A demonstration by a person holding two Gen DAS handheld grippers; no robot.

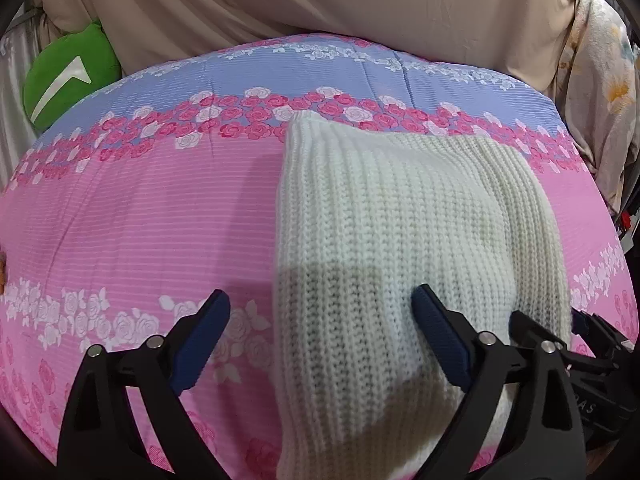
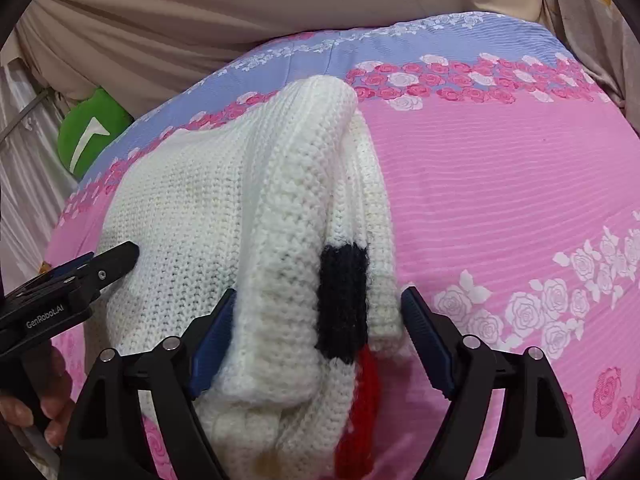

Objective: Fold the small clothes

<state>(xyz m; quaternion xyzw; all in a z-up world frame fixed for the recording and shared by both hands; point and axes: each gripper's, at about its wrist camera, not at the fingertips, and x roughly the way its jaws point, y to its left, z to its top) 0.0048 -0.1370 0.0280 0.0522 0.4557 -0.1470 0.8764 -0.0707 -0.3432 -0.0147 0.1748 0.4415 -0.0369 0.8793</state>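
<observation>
A white knitted sweater (image 1: 400,216) lies folded on a pink and blue rose-print bedspread (image 1: 140,208). My left gripper (image 1: 320,312) is open, its jaws wide, over the sweater's left edge. In the right wrist view the sweater (image 2: 192,208) shows a thick folded edge with a black patch (image 2: 342,300) and a red patch (image 2: 360,412). My right gripper (image 2: 318,312) is open with its jaws on either side of that folded edge, not pressing it. The left gripper's fingers (image 2: 116,260) rest at the sweater's left side there.
A green plush toy (image 1: 68,76) sits at the far left of the bed, also in the right wrist view (image 2: 92,132). A beige sheet (image 1: 320,0) hangs behind. Floral fabric (image 1: 600,92) hangs at the right. The bedspread (image 2: 500,184) extends right of the sweater.
</observation>
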